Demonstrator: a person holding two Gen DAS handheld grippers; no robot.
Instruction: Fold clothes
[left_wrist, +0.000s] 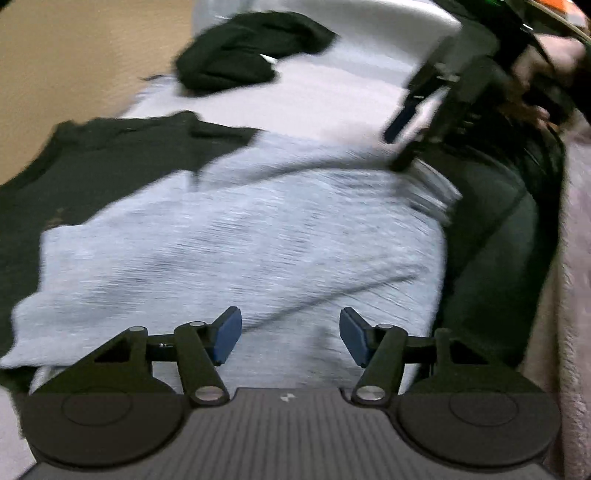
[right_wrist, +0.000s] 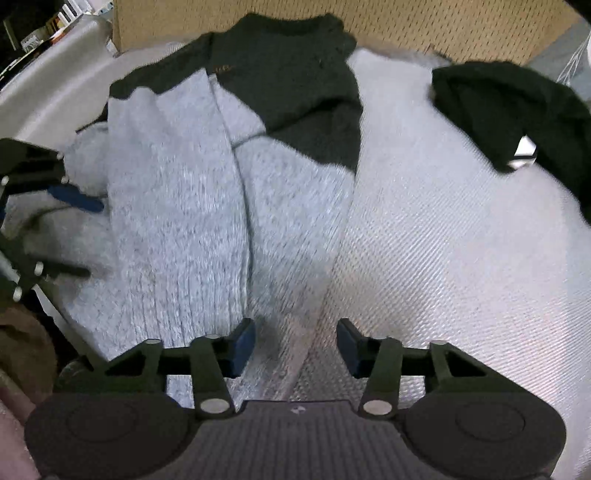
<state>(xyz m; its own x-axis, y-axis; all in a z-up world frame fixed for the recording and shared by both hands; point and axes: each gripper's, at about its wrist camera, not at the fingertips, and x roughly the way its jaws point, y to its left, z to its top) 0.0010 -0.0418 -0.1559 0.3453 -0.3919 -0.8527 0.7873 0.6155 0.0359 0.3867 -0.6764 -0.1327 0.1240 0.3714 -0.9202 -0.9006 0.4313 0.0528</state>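
Observation:
A grey and dark green knit sweater (right_wrist: 192, 199) lies on the white quilted surface (right_wrist: 461, 258), its sleeves folded over the body. It also shows in the left wrist view (left_wrist: 240, 243). My left gripper (left_wrist: 290, 339) is open and empty just above the sweater's grey part. It also shows at the left edge of the right wrist view (right_wrist: 79, 236), open. My right gripper (right_wrist: 295, 347) is open and empty over the sweater's lower edge. In the left wrist view it (left_wrist: 402, 140) hangs open at the sweater's far side.
A crumpled dark garment (right_wrist: 517, 122) lies on the white surface to the right of the sweater; it also shows in the left wrist view (left_wrist: 243, 51). A tan wall (right_wrist: 424, 26) stands behind. A person's dark-clad leg (left_wrist: 491, 221) is at the right.

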